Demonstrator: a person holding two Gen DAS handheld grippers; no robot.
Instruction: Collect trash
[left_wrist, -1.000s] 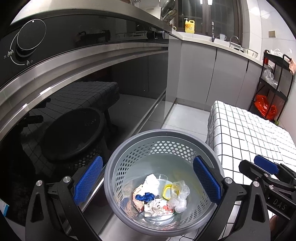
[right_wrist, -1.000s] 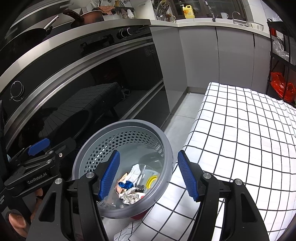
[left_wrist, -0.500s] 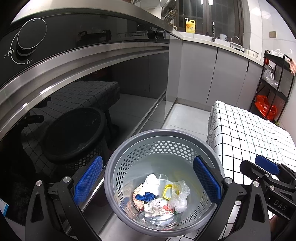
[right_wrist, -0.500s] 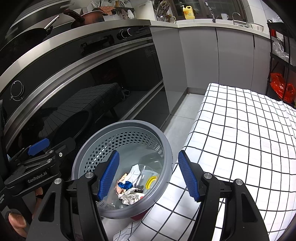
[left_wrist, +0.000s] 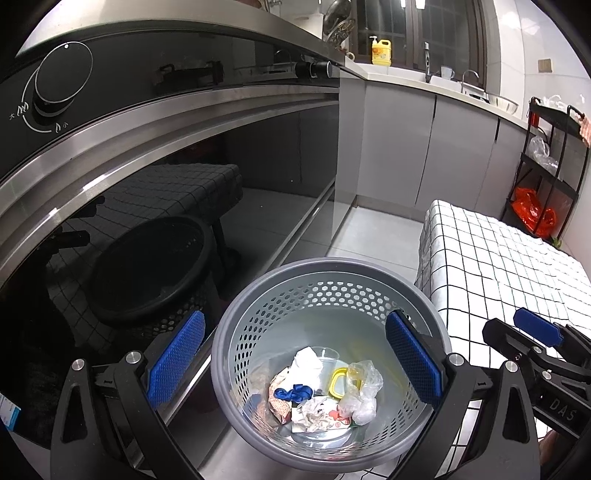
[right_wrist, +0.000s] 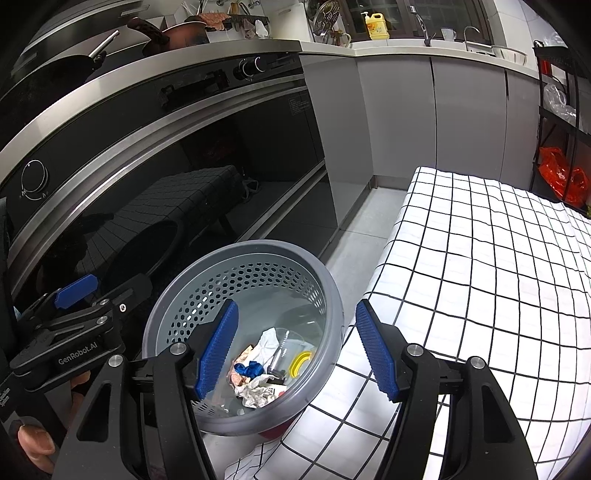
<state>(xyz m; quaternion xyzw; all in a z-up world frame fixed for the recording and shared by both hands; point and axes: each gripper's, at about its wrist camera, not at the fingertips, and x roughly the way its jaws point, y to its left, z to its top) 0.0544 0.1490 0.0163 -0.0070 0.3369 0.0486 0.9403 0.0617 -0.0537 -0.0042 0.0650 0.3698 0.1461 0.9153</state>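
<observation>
Left tongs (left_wrist: 293, 363) gaped empty above the trash bin (left_wrist: 258, 302), right tongs (right_wrist: 297, 350) likewise parted, crumpled wrappers (left_wrist: 314, 410) lay inside, checked worktop (right_wrist: 480, 277) beside.

Bin (left_wrist: 236, 332) mouth open above; oven (left_wrist: 155, 177) left, table (left_wrist: 498, 258) right.

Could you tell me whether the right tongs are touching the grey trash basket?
Cannot tell. In the right wrist view the right tongs straddle the grey trash basket rim, open, but no gap or contact shows plainly.

Grey perforated bin (left_wrist: 332, 280), black-gridded white cloth (right_wrist: 480, 258)
</observation>
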